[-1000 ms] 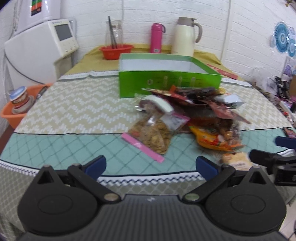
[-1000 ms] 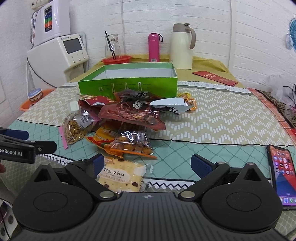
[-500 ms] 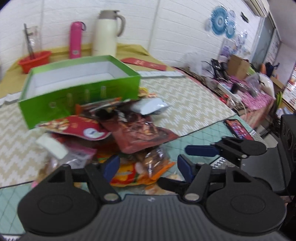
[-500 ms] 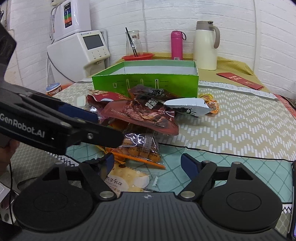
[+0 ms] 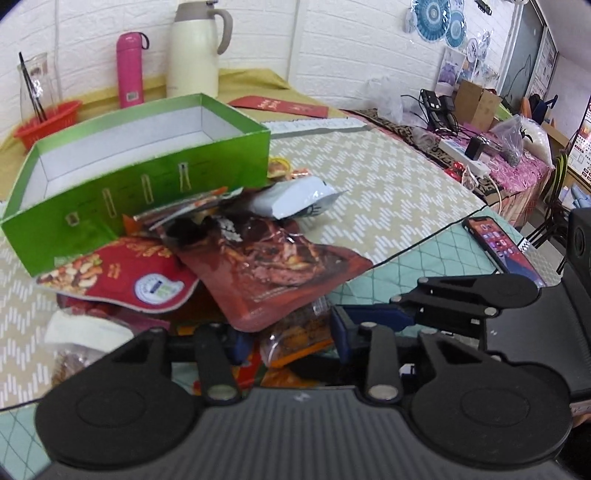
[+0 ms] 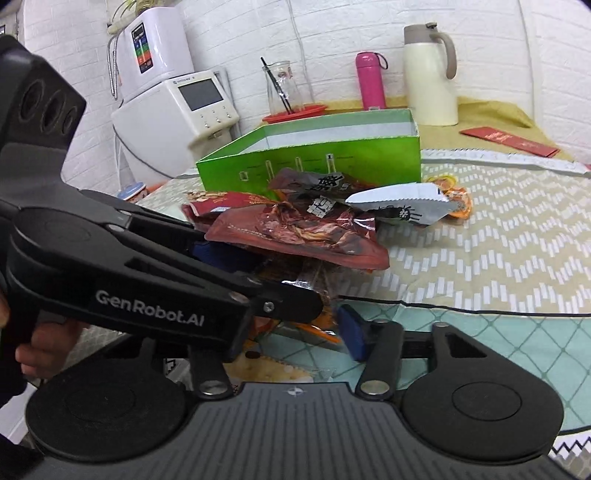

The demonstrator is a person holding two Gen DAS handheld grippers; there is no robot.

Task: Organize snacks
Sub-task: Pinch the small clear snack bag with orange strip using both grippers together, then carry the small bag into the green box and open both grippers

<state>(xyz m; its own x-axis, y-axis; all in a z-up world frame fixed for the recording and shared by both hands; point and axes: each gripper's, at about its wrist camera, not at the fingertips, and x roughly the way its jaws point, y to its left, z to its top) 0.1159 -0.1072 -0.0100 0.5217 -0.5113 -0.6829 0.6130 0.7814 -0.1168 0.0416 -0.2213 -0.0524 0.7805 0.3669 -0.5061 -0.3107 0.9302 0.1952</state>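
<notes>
- Covering much of the bench (image 5: 388,177), a snack pile (image 5: 258,258) lies just in front of the green box (image 5: 147,177), whose long side faces it; lower packets are hidden under the dark red pouch (image 6: 306,236).
- Left claw (image 5: 286,341) has just been closing; an orange packet (image 5: 295,338) sits between its pads, but contact is unclear.
- Right claw (image 6: 295,336), also closing, is half hidden behind the left one; its grip cannot be told.

White brick walls (image 6: 240,33) enclose the room. A patterned cloth (image 5: 388,177) covers the table; blue paper fans (image 5: 439,18) hang above a cluttered side table (image 5: 517,173).
</notes>
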